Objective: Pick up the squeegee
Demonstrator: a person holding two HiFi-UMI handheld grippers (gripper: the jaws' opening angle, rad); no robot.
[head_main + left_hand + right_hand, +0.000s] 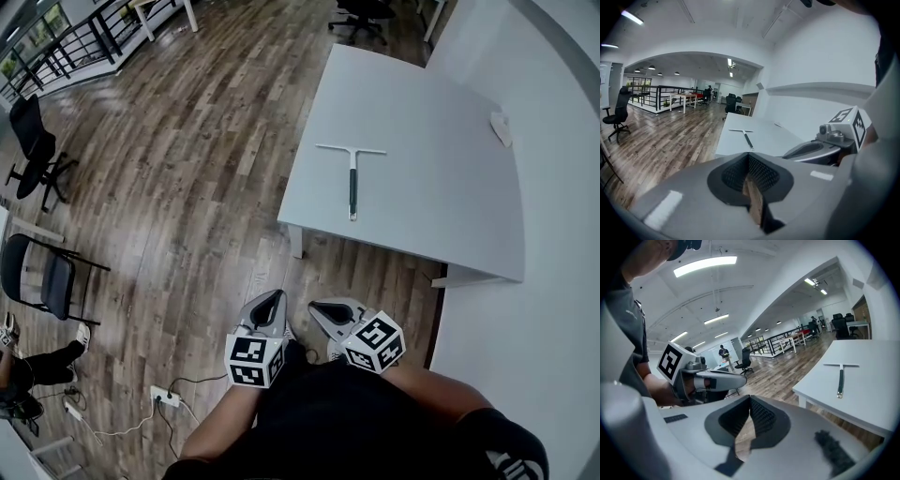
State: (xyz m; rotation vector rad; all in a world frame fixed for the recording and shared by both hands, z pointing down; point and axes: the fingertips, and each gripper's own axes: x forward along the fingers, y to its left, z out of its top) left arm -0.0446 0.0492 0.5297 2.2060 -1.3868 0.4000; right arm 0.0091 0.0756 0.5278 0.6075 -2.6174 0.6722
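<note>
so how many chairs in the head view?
3: a black office chair at upper left, a black metal-framed chair at the left edge, a second office chair at top centre. More may sit out of frame.

Head view: we look steeply down from above; the tabletop (422, 159) lies far off, upper right.
Left gripper view: we ride just behind the left tongs (749, 155), facing the distant tabletop at centre.
Right gripper view: likewise behind the right tongs (750, 399), tabletop at right.
Shared: all three take in the tabletop and floor (187, 141).
</note>
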